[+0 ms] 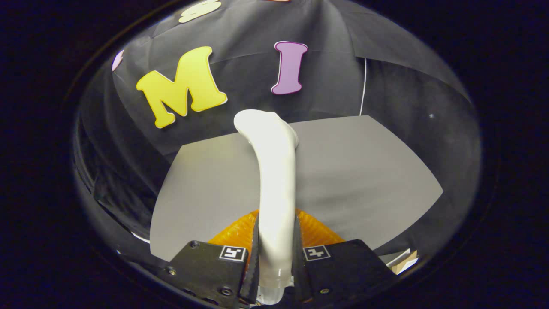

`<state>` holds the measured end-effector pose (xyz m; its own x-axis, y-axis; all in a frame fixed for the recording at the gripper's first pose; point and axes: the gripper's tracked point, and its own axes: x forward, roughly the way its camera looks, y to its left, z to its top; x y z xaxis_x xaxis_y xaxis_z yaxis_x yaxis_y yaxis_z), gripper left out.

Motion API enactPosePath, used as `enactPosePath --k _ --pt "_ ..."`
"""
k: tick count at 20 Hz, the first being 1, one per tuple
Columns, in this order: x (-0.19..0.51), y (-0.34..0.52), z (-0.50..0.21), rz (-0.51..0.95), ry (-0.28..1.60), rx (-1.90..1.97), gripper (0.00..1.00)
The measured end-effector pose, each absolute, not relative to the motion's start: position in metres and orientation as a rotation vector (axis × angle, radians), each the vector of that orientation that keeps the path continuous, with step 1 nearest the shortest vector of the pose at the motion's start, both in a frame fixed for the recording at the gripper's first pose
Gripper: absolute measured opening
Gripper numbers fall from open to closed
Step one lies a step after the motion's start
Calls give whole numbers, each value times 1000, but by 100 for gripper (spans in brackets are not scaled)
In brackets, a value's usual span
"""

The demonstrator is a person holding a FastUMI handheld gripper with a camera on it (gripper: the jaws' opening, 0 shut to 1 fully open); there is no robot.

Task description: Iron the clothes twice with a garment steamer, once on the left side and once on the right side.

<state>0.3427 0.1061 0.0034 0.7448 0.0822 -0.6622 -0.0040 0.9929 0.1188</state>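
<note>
A white garment steamer (274,180) rises from between my fingers, its handle curving up and its head bending over to the far side above the grey table (364,171). My gripper (276,253) is shut on the steamer's handle, both fingers pressing its sides. An orange, ribbed garment (313,229) lies on the table just beyond the fingers; most of it is hidden behind the steamer and the gripper body.
The grey table's far edge meets the black cloth wall (326,68). A thin white cord (363,86) hangs down the wall at the right. Some light-coloured paper or card (403,261) pokes out below the table's right near corner.
</note>
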Motion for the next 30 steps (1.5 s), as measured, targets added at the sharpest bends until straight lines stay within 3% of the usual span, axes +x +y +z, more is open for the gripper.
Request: enactPosePath --k 3,14,20,30 --pt "330 102 8 4 681 136 32" --pt "226 183 94 195 435 250 32" --pt "163 213 146 206 257 266 31" --pt "133 297 271 271 -4 242 31"
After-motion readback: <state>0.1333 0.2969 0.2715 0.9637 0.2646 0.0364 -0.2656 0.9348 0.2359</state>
